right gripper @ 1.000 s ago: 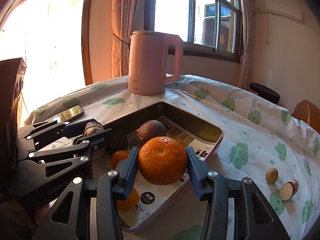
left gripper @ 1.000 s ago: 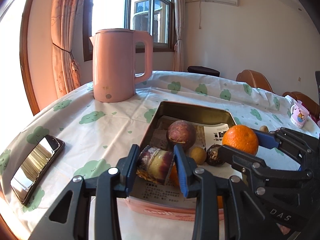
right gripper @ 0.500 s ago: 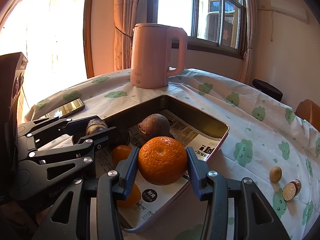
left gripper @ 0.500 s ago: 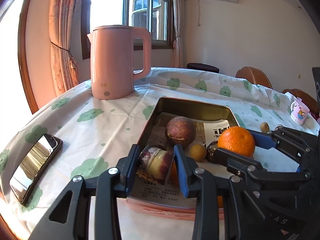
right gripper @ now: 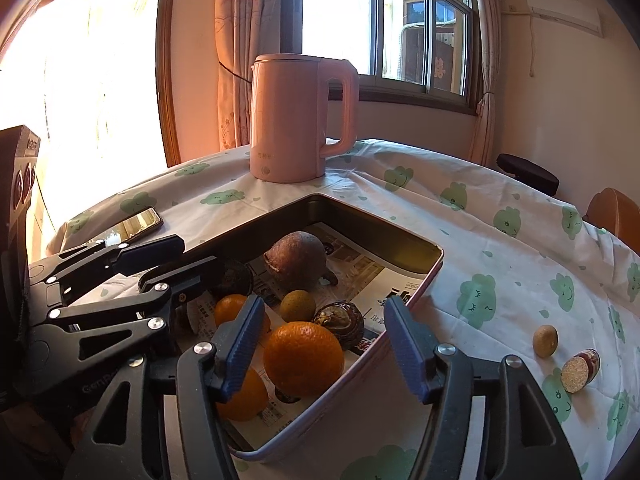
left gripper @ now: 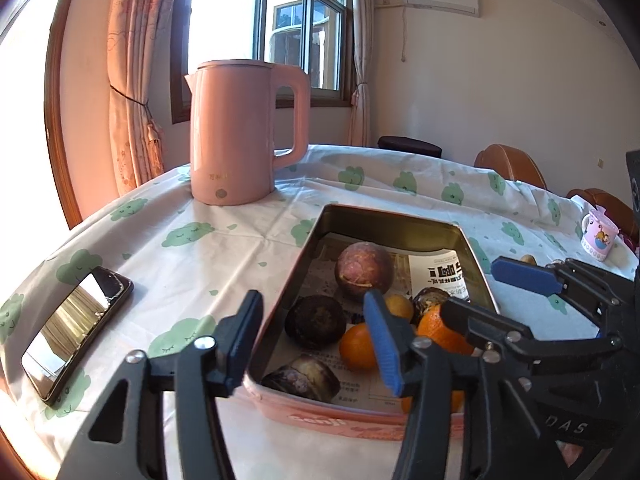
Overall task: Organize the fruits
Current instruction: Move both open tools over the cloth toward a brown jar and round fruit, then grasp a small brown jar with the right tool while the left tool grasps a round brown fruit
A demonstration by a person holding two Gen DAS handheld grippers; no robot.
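A pink tin tray [left gripper: 348, 420] lined with newspaper holds several fruits. My left gripper [left gripper: 314, 344] is open above the tray's near left corner; the purple cut piece [left gripper: 302, 376] lies in the tray just below it. My right gripper [right gripper: 320, 344] is open over the tray's near edge; the big orange [right gripper: 304, 358] lies in the tray between its fingers. A large purple fruit [right gripper: 296, 266] lies further back in the tray [right gripper: 416, 300]. On the cloth to the right lie a small yellow-brown fruit [right gripper: 545, 341] and a cut piece [right gripper: 580, 365].
A pink kettle [left gripper: 240, 132] stands behind the tray. A phone [left gripper: 76, 328] lies on the cloth at the left. A small pink cup [left gripper: 599, 240] stands at the far right. Chairs stand behind the round table.
Both grippers have opened. The left let the purple cut piece drop into the tray, and the right let the big orange go into the tray.
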